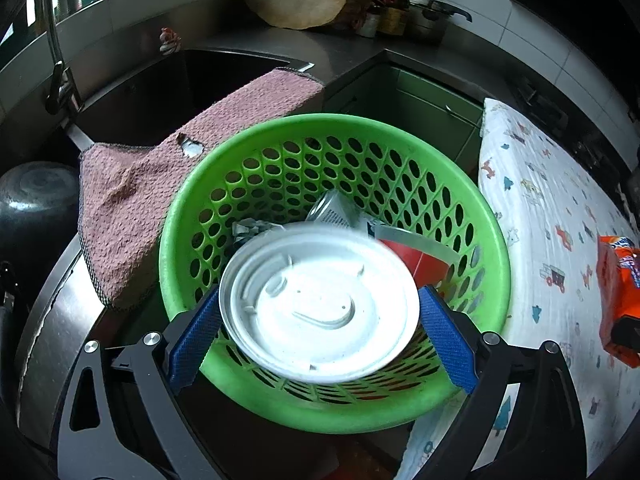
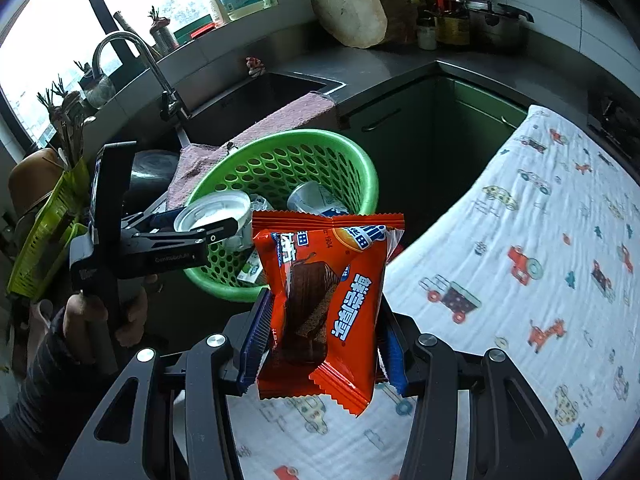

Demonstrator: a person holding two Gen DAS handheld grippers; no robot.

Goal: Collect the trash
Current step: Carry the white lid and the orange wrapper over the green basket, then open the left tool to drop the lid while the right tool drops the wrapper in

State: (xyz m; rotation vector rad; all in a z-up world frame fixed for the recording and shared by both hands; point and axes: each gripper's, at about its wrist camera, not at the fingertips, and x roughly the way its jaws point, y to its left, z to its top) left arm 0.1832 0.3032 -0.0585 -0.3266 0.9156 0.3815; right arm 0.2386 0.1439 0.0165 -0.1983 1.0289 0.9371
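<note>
A green perforated basket (image 1: 280, 136) sits on the counter edge and holds several scraps, among them a red carton (image 1: 420, 264). My left gripper (image 1: 320, 312) is shut on a white plastic cup (image 1: 316, 304), held over the basket. In the right wrist view the left gripper (image 2: 216, 232) holds that cup (image 2: 212, 212) above the basket (image 2: 352, 152). My right gripper (image 2: 320, 340) is shut on an orange snack wrapper (image 2: 336, 300), held upright above the patterned cloth, to the right of the basket. The wrapper also shows at the edge of the left wrist view (image 1: 616, 292).
A pink towel (image 1: 132, 196) drapes over the sink edge (image 1: 240, 56) beside the basket. A white cloth with vehicle prints (image 2: 540, 240) covers the surface at right. A faucet (image 2: 132, 48), a dark pot (image 1: 32, 208), a round chopping block (image 2: 352, 8) and bottles (image 2: 448, 4) stand behind.
</note>
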